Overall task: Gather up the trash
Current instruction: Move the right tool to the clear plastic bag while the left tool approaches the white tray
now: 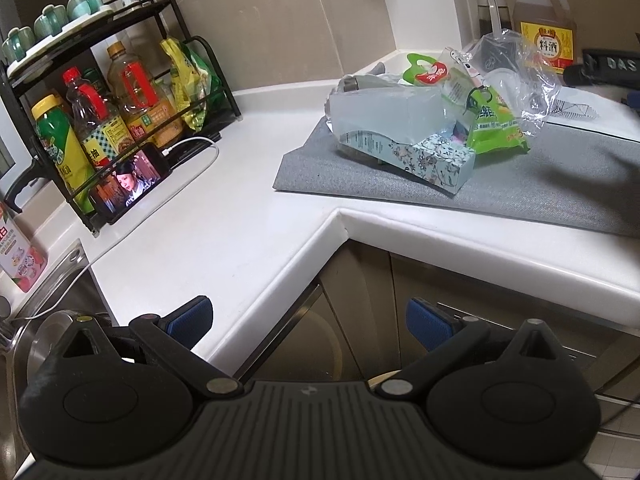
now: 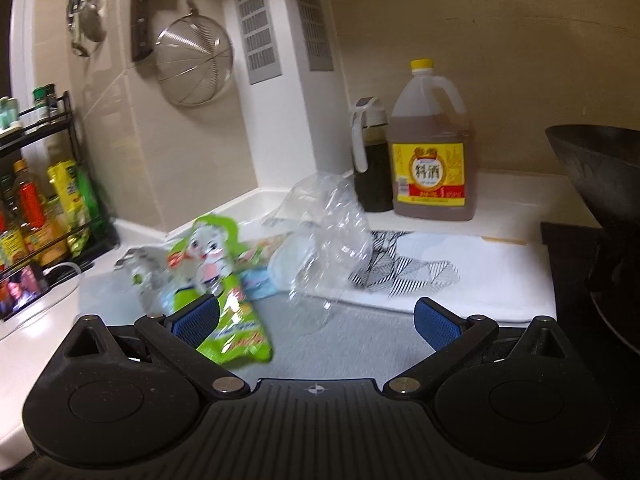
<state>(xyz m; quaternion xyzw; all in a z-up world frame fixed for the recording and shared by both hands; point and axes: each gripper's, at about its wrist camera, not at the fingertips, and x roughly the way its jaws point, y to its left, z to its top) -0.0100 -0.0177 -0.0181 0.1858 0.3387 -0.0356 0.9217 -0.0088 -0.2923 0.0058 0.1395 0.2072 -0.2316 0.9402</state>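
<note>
A: Both sets of jaws stand wide apart with nothing between them. The right gripper (image 2: 316,322) hangs low over the grey mat (image 2: 360,344); the left gripper (image 1: 310,322) is back off the table (image 1: 224,240) edge.

B: And the trash?

A: Heaped on the mat, at twelve to eleven o'clock from the right gripper. The green snack bag (image 2: 236,320) lies just beside its left pad. Clear plastic wrap (image 2: 332,236) stands crumpled at twelve. From the left view there is also a flowered box (image 1: 436,160) at one o'clock.

B: How will they handle?

A: All light, I'd judge. The bag is soft and slick, so pinch a flat edge. The wrap is springy; take a fold. The box looks stiff; grip across its narrow sides.
</note>
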